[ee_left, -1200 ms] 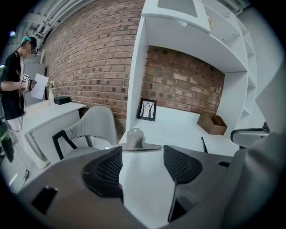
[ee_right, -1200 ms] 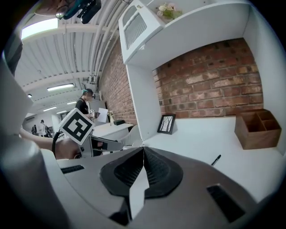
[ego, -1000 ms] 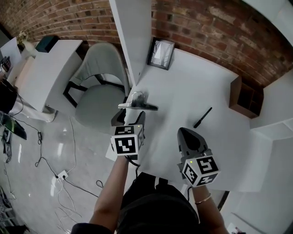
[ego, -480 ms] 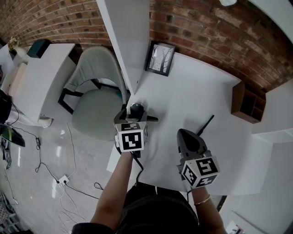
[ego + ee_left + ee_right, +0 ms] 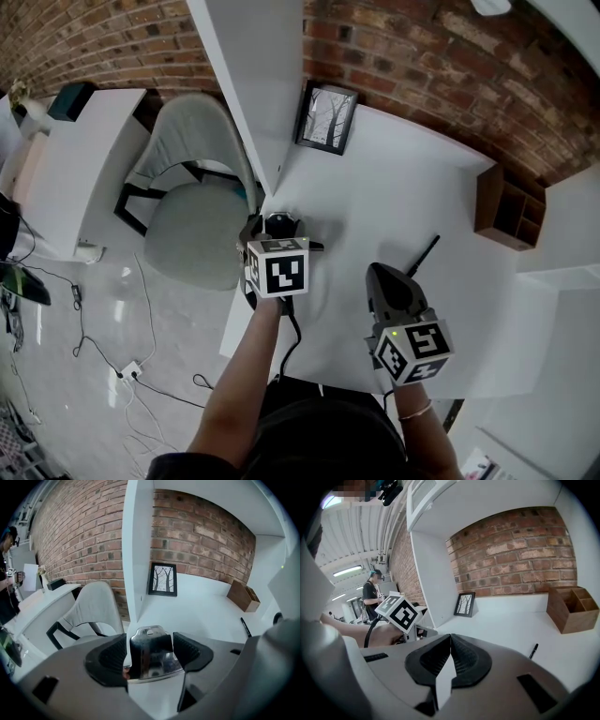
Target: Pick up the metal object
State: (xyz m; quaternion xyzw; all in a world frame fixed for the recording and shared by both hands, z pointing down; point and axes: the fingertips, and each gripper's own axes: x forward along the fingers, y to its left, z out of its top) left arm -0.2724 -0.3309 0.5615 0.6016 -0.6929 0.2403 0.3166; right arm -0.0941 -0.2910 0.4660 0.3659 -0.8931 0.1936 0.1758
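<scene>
With the left gripper's (image 5: 151, 648) jaws wide astride the shiny bent-metal object (image 5: 152, 663) on the white surface (image 5: 206, 606), centre them, close squarely on its upright tab, then lift.

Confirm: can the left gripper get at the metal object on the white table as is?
Probably yes. The left gripper has its jaws apart with the upright part of the metal object between them, and nothing blocks it.

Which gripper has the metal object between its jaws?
The left gripper: its jaws stand wide apart with the metal object between the pads. The right gripper has its jaws shut together with nothing between them.
</scene>
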